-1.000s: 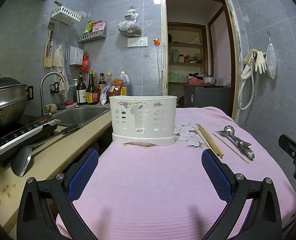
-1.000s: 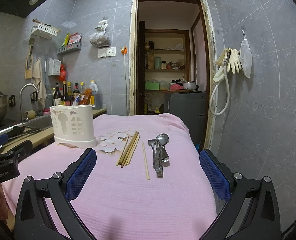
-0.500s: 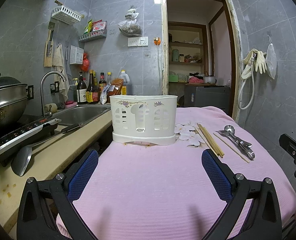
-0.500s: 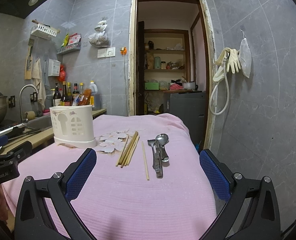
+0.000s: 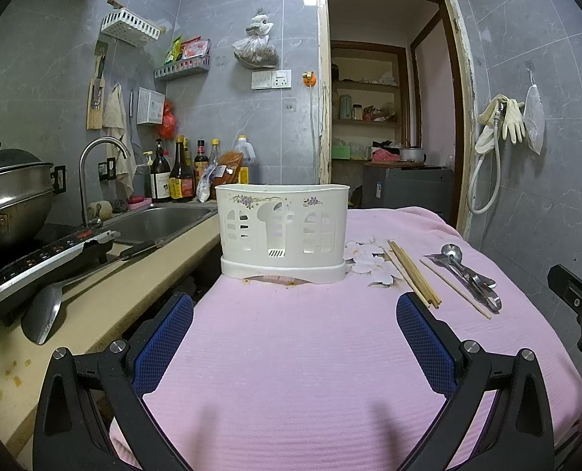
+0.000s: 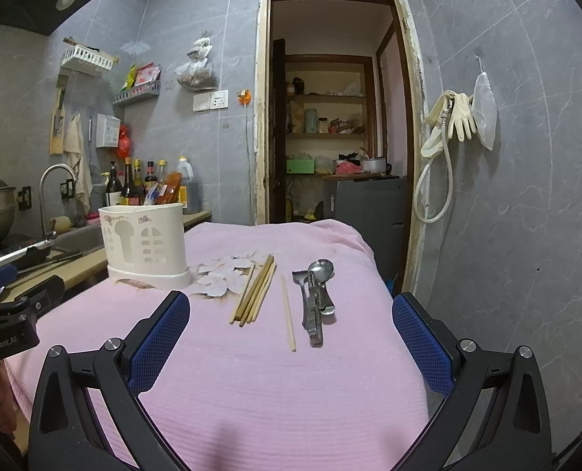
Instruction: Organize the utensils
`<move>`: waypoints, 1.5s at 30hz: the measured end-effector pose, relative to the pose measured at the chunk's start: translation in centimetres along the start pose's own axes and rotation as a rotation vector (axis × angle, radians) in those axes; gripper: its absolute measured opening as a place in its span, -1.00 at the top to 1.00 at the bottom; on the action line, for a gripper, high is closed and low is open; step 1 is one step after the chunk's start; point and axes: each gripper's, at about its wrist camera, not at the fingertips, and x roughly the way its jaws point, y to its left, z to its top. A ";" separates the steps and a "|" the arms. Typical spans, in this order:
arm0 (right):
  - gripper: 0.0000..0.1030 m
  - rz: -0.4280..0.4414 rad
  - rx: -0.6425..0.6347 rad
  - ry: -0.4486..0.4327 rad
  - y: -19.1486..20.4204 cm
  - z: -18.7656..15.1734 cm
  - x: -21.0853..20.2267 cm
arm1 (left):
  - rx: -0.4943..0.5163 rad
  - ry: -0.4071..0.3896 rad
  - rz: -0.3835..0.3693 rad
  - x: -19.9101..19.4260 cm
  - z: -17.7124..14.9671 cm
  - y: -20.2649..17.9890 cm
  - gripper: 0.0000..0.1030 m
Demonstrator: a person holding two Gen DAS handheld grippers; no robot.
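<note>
- Progress: nothing sorted yet, judging by the layout. The white utensil holder (image 5: 283,233) stands upright on the pink-covered table (image 5: 310,353); no handles show above its rim, though its inside is hidden from both views.
- Remaining: all utensils lie loose on the cloth to the right of the holder.
- Bundle of chopsticks (image 6: 253,290) lies just beside the holder, partly over a white flower print (image 6: 222,274).
- One single chopstick (image 6: 288,314) lies apart, between the bundle and the metal items.
- Metal spoon and cutlery pile (image 6: 316,298) lies right of the single chopstick; pieces overlap, so the exact count cannot be told.
- Left hand-held gripper (image 5: 295,337): fingers spread wide, nothing between them. It hangs over bare cloth, pointing at the holder, which sits ahead and well apart.
- Right hand-held gripper (image 6: 291,333): fingers spread wide, holding nothing. The single chopstick and the cutlery pile lie ahead between the finger lines, their near ends close to the tips but not touched.
- Judgement: right side is better placed for a first pick.
</note>
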 end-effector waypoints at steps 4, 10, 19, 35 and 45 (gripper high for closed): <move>-1.00 0.006 0.001 0.005 0.1 0.0 0.1 | -0.013 0.010 -0.001 0.2 -0.1 0.3 -0.97; -1.00 0.010 0.006 0.006 0.0 0.1 0.2 | -0.015 0.013 0.003 0.4 0.3 0.1 -0.97; -1.00 -0.031 -0.017 -0.002 -0.4 1.1 0.8 | -0.021 0.033 -0.057 1.4 2.0 0.1 -0.97; -0.60 0.084 -0.141 0.108 -5.4 8.7 9.4 | -0.238 0.248 -0.337 10.6 10.8 -0.2 -0.95; 0.03 0.178 -0.092 0.369 -8.1 7.4 19.0 | -0.093 0.485 -0.418 17.6 9.4 -4.5 0.10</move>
